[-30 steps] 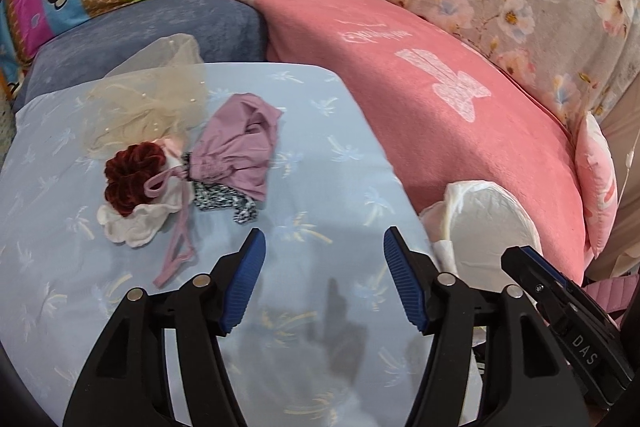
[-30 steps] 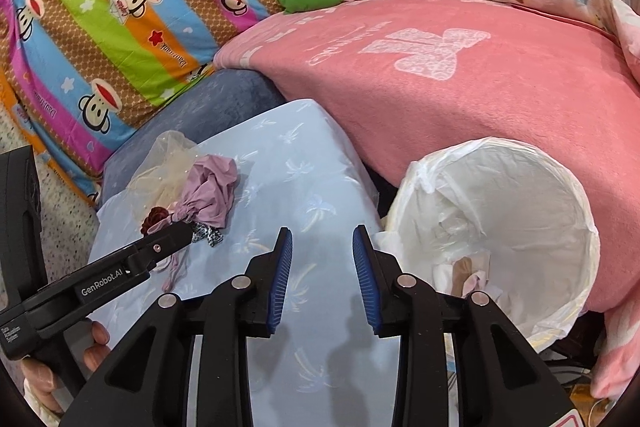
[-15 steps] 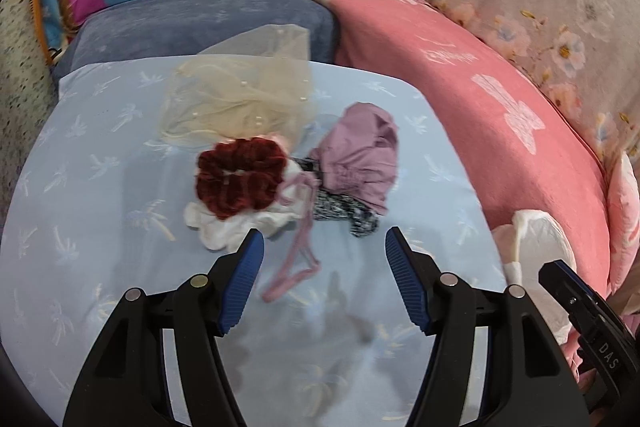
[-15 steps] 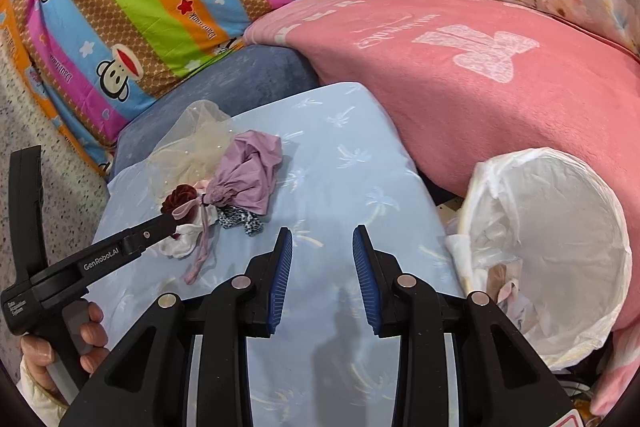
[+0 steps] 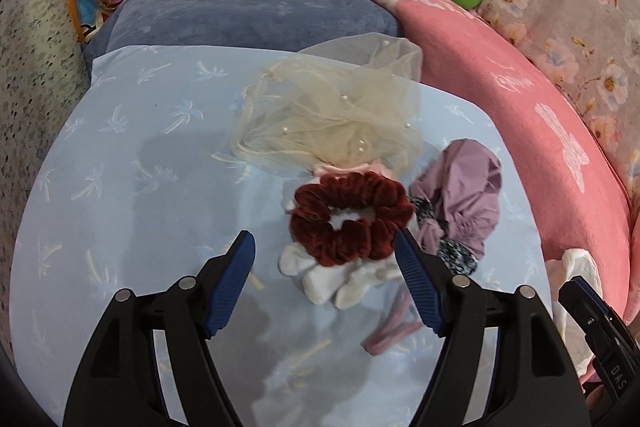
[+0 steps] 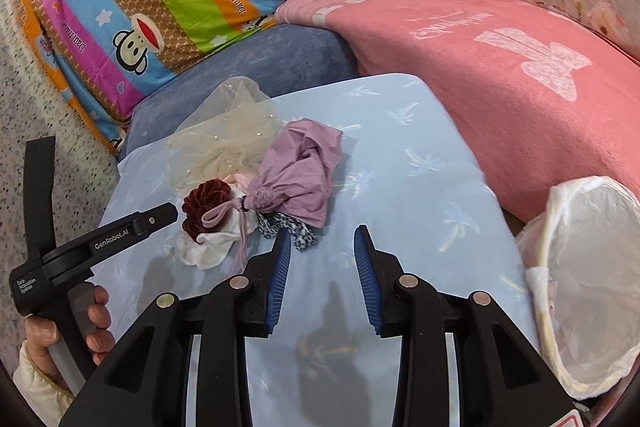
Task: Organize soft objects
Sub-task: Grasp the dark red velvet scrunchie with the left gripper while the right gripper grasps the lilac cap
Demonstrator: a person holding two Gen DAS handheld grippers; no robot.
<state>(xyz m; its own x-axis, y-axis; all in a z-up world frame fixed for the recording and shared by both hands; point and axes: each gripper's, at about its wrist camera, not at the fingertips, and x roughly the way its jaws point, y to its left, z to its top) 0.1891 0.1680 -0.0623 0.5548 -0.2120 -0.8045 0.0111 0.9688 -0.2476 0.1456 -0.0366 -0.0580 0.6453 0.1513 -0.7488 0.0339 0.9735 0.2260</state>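
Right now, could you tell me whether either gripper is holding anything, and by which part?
Nothing is held. The left gripper is open, its fingers either side of the dark red scrunchie without closing on it. The right gripper is open over bare sheet.

Maroon scrunchie [image 5: 351,217] atop white scrunchie [image 5: 332,277], lilac pouch [image 5: 464,203] beside

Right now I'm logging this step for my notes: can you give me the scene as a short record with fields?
surface: light blue cloth with palm print
pile: dark red scrunchie on top of a white scrunchie, cream tulle piece behind, mauve pouch beside
left gripper: jaws open, either side of the red scrunchie, not closed on it
right gripper: jaws open, empty, over bare cloth
bin: white-lined basket at the right edge
hand: holds the left gripper's handle
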